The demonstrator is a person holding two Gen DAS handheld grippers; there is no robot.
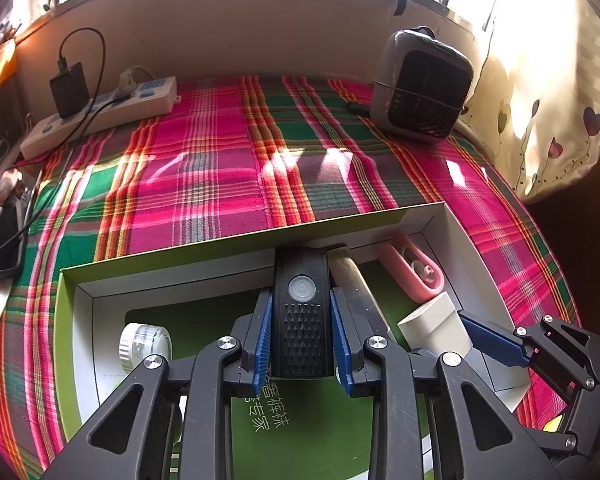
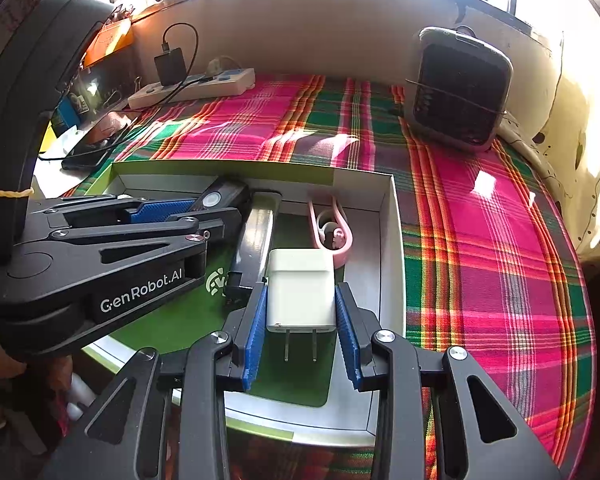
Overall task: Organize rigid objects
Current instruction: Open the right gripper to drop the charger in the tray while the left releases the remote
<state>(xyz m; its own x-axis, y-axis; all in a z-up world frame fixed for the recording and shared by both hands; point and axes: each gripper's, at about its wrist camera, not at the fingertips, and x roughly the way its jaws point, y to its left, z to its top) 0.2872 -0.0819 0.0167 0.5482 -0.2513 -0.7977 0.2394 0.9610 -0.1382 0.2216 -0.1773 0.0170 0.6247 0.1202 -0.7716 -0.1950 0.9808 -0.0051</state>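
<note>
Left gripper (image 1: 302,330) clamped on torch (image 1: 301,308), its long axis running straight ahead, inside box (image 1: 180,254). Right gripper (image 2: 302,330) clamped on charger (image 2: 301,292), prongs facing back toward the hand, also over box.

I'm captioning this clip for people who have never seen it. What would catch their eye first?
Most striking is the loud pink, green and orange plaid cloth covering the table. On it sits a shallow green-lined box, over which the left tool clamps a black flashlight and the right tool clamps a white plug adapter, prongs toward the camera. At the back right stands a grey fan heater.
</note>
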